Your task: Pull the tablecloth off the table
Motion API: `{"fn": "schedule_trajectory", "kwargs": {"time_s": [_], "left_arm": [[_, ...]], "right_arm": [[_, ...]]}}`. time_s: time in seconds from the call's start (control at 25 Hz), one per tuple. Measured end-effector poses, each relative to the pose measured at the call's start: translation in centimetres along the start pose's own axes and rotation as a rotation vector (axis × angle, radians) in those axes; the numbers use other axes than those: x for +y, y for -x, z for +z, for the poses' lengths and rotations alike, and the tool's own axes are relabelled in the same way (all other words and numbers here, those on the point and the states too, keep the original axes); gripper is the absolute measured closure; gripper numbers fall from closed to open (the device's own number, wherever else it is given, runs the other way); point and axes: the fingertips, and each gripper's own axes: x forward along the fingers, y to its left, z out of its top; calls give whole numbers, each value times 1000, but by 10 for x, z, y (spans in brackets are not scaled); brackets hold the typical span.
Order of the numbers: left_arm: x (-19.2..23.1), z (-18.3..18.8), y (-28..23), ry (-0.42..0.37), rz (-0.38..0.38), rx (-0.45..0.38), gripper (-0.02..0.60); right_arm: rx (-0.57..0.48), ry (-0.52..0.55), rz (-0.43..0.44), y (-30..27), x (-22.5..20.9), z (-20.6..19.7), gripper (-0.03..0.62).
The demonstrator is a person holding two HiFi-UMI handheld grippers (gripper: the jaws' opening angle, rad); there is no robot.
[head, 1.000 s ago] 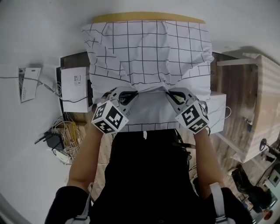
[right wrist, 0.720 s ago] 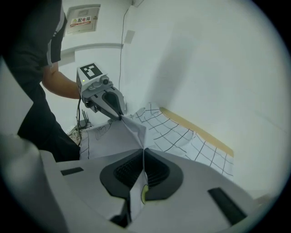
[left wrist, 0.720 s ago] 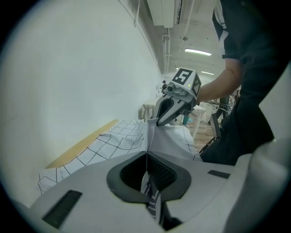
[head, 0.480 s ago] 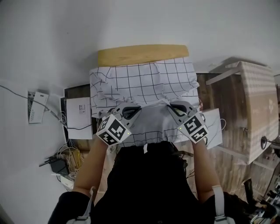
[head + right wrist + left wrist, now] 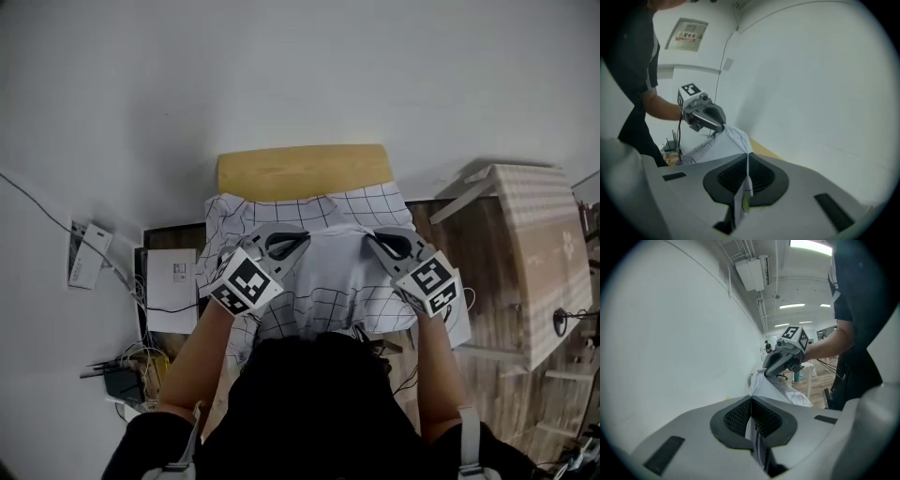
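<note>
White tablecloth [image 5: 323,281]: black-gridded, bunched over the near part of the table and hanging down toward the person, with its near edge raised in two peaks.
Left gripper [image 5: 302,236]: jaws pressed together on a fold of the tablecloth, which runs on past the pads.
Right gripper [image 5: 372,236]: jaws likewise clamped, with a thin edge of the cloth pinched between the pads.
Table [image 5: 305,172]: yellow wooden top, its far strip bare beside the white wall.
Head view only: cables [image 5: 122,375] and a white box [image 5: 173,291] on the floor at left, pale wooden furniture [image 5: 539,253] at right.
Gripper views only: each shows the other gripper holding up a cloth peak. The left one adds ceiling lights [image 5: 792,306], the right one a wall sign [image 5: 686,33].
</note>
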Motion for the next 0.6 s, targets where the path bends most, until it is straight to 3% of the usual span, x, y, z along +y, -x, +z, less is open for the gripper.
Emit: {"fn": "schedule_trajectory", "kwargs": {"time_s": [0.28,0.44,0.6], "left_arm": [[21,76,24,-19,80,-44,565],[35,141,31,30,135,-157,566],[61,219,57,67,184,-249,566]], "right_arm": [[-181,77,8,42,-19,78,574],[-333,93,19,78,-47,133,572],[-420,118,75,114,-64,205,572]]}}
